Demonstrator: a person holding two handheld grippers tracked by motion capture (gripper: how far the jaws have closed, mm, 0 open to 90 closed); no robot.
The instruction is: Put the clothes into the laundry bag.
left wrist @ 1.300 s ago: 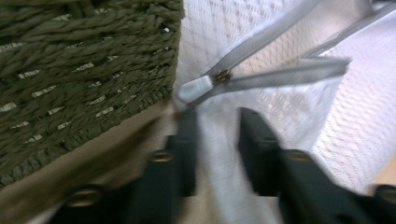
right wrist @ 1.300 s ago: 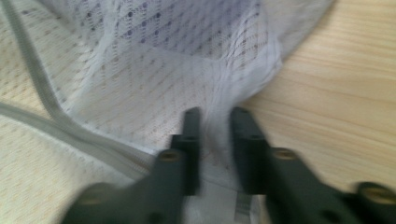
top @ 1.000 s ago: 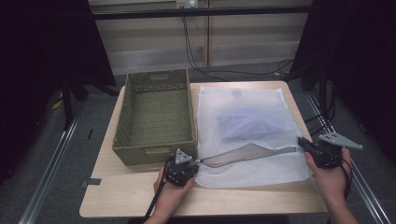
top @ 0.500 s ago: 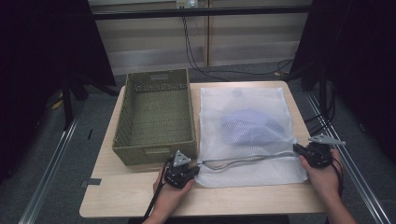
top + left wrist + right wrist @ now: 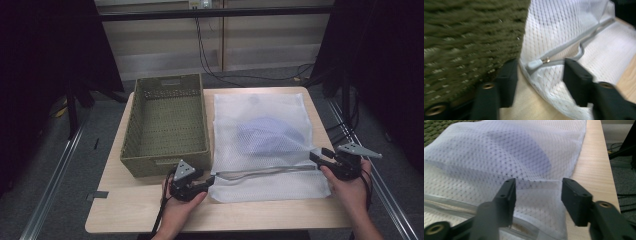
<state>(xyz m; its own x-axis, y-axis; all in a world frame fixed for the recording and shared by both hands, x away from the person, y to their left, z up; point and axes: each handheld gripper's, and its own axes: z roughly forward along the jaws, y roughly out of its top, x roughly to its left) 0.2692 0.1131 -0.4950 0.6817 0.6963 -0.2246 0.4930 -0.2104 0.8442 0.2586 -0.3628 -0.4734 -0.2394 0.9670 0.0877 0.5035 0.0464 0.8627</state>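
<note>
A white mesh laundry bag [image 5: 260,107] lies flat on the right half of the table, with a bluish garment [image 5: 270,134] inside it. Its grey zipper [image 5: 270,171] runs across the near part. My left gripper [image 5: 211,180] sits open at the bag's near left corner. In the left gripper view the zipper pull [image 5: 536,64] lies between the jaws of the left gripper [image 5: 540,72], untouched. My right gripper [image 5: 316,156] is open at the zipper's right end. The right gripper view has the right gripper [image 5: 537,192] straddling a fold of the mesh bag [image 5: 499,157].
An empty olive woven basket [image 5: 150,167] stands on the left half of the wooden table [image 5: 250,215], touching the bag's left side. The table's right edge [image 5: 596,170] runs just beyond the bag. Cables hang at the back wall.
The right gripper has moved a little left and down toward the bag. The zipper opening, raised and gaping before, has settled flatter. The left gripper has barely moved.
</note>
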